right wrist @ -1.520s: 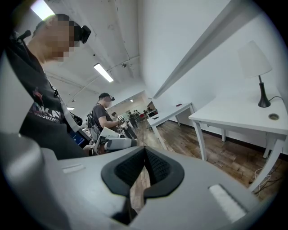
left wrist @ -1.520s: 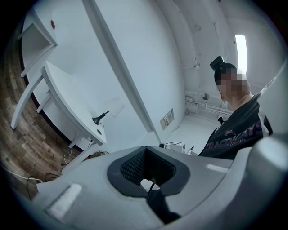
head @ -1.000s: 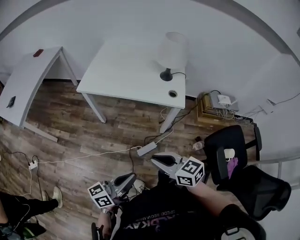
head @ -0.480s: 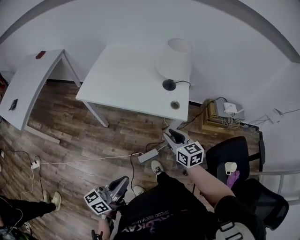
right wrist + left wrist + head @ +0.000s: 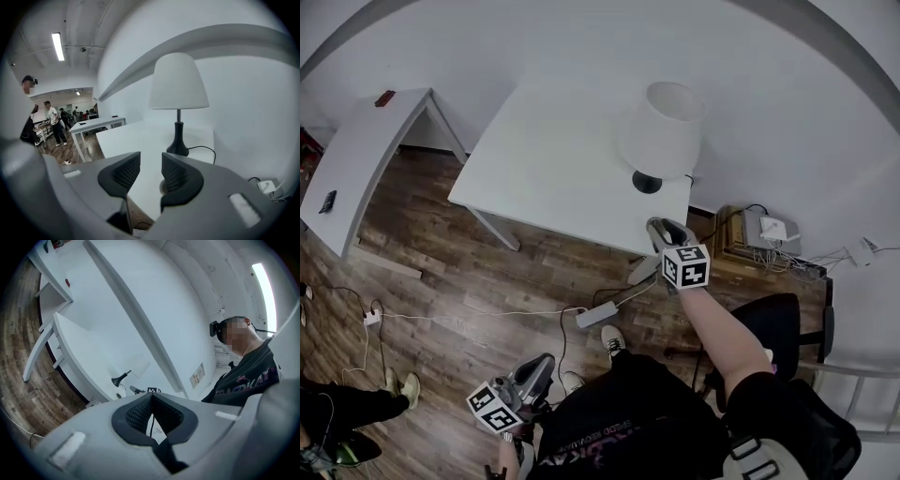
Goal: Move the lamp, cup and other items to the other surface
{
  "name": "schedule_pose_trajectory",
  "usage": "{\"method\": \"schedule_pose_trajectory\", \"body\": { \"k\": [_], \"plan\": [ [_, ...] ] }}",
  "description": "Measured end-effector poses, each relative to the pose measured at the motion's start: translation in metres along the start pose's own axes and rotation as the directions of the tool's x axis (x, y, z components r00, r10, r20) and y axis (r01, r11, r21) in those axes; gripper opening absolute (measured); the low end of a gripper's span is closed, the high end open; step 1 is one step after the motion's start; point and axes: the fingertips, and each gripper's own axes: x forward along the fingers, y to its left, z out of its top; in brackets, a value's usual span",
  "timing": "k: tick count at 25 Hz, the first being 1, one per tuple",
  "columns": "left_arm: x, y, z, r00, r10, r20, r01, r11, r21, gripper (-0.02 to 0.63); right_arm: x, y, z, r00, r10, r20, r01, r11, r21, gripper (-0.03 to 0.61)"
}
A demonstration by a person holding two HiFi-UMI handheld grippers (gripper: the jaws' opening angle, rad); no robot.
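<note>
A lamp (image 5: 661, 131) with a white shade and a black base (image 5: 647, 183) stands at the near right corner of the white table (image 5: 553, 141). My right gripper (image 5: 666, 229) is over that corner, just in front of the base. Its jaws have just been opening and stand open with nothing between them. In the right gripper view the lamp (image 5: 178, 84) rises straight ahead of the right gripper (image 5: 151, 169), with its base (image 5: 177, 141) a little beyond. My left gripper (image 5: 534, 370) hangs low over the floor, shut and empty. In the left gripper view the lamp (image 5: 123, 377) is small and far beyond the left gripper (image 5: 151, 397).
A second white table (image 5: 356, 159) stands at the left with a small dark thing (image 5: 328, 201) on it. A power strip (image 5: 596, 314) and cables lie on the wood floor. A black chair (image 5: 783, 319) and a box with a router (image 5: 769, 232) are at the right. A round cable hole (image 5: 163, 186) is in the table.
My right gripper has swung from in front of my body up to the table's near right corner by the lamp, and its jaws have opened. The left gripper has drifted a little.
</note>
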Motion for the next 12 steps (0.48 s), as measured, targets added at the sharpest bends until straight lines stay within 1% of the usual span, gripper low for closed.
{"method": "schedule_pose_trajectory", "body": {
  "k": [5,12],
  "plan": [
    [0.016,0.010,0.003,0.998,0.057,0.010,-0.057,0.998,-0.018,-0.005,0.057,-0.042,0.016,0.999,-0.046,0.000,0.046,0.999,0.009,0.149],
    [0.025,0.022,0.006,0.989,0.146,0.015,-0.145,0.988,-0.043,-0.005,0.112,-0.078,0.029,0.996,-0.087,0.018,0.087,0.996,0.013,0.158]
  ]
}}
